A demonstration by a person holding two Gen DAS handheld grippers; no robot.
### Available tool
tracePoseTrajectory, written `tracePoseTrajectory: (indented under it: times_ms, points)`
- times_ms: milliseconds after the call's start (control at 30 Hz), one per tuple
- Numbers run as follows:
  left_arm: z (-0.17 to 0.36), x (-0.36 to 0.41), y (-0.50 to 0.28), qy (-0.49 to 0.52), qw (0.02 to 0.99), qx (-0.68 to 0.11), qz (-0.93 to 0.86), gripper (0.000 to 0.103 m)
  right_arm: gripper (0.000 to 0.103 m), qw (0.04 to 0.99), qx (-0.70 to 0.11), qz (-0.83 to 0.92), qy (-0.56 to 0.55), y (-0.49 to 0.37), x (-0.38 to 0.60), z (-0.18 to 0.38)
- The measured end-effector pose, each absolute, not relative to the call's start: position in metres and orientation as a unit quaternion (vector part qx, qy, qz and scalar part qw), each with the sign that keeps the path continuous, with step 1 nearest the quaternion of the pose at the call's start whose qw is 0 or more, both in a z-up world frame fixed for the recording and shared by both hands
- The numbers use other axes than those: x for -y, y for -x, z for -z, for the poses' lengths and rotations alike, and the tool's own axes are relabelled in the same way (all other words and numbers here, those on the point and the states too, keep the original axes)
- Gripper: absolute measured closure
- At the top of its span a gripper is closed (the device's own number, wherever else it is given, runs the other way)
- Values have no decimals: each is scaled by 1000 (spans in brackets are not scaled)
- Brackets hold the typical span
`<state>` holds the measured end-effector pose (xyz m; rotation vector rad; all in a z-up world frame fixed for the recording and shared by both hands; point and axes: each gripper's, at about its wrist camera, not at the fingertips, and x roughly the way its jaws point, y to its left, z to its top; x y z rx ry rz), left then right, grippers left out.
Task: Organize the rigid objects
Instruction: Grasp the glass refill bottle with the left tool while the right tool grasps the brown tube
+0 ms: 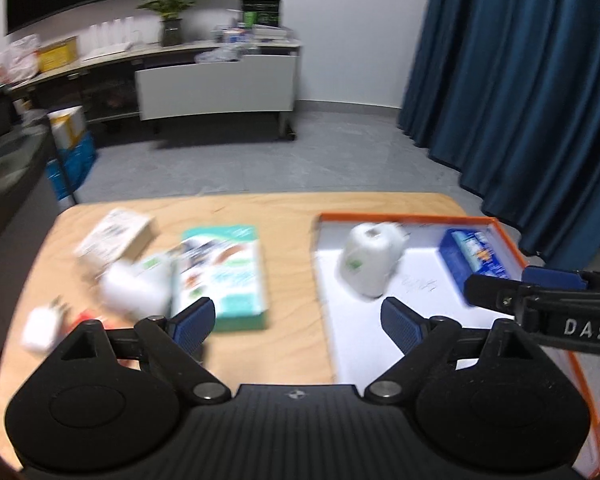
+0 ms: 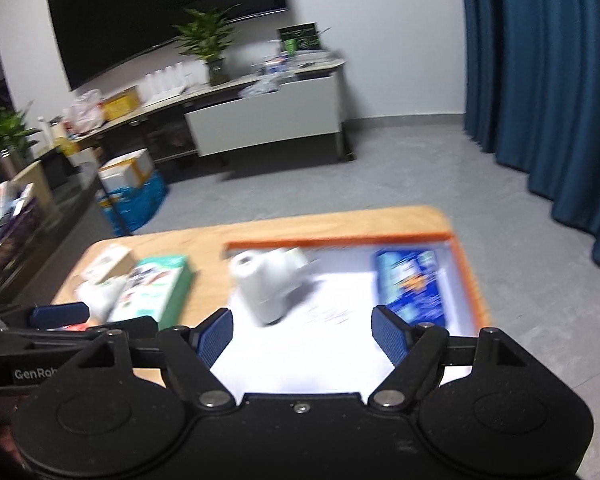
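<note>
Both views are smeared by motion blur, so labels and print on the packages cannot be read. The left gripper (image 1: 296, 320) stands wide apart with nothing between its blue pads, hovering above the wooden table (image 1: 288, 216); the right gripper (image 2: 302, 334) is likewise spread wide and empty, above the white tray with the orange rim (image 2: 340, 238). Inside the tray a white jug (image 1: 370, 262) stands upright near the far left corner, and a blue box (image 1: 474, 254) lies flat against the right wall, its near end hidden behind the right gripper's finger in the left view. Left of the tray, on the bare wood, lies a green and white box (image 1: 224, 276), with a second white jug (image 1: 136, 288) tipped just beside it and a pale carton (image 1: 116, 236) behind. A small white thing (image 1: 40, 328) and something red (image 1: 88, 316) at the near left are too blurred and partly covered by the gripper body to identify. The tray's near edge is hidden in both views
</note>
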<state>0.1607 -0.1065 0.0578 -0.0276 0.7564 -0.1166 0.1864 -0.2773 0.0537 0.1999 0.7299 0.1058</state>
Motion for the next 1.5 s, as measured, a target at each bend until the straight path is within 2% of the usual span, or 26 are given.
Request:
tracePoseTrajectory:
  times_ms: [500,900,967,1033,1500]
  points:
    - [-31,-28,-100,79,908,-398,-100,11,13,913,-378,-138,-65,-145,181,-43]
    - [-2,-47,-105,87,908,-392,-115,10,13,910,-381,-156,-50,-133,156,-44]
    - [-2,-49,-102,80,914,-384,-103,18,13,908,-384,-159,-47,-133,151,-43]
    - [-3,-48,-98,69,919,-377,-91,40,13,906,-387,-163,-46,-133,146,-41]
    - [-20,-74,-68,92,926,-358,-80,40,13,872,-431,-230,-41,-142,69,-15]
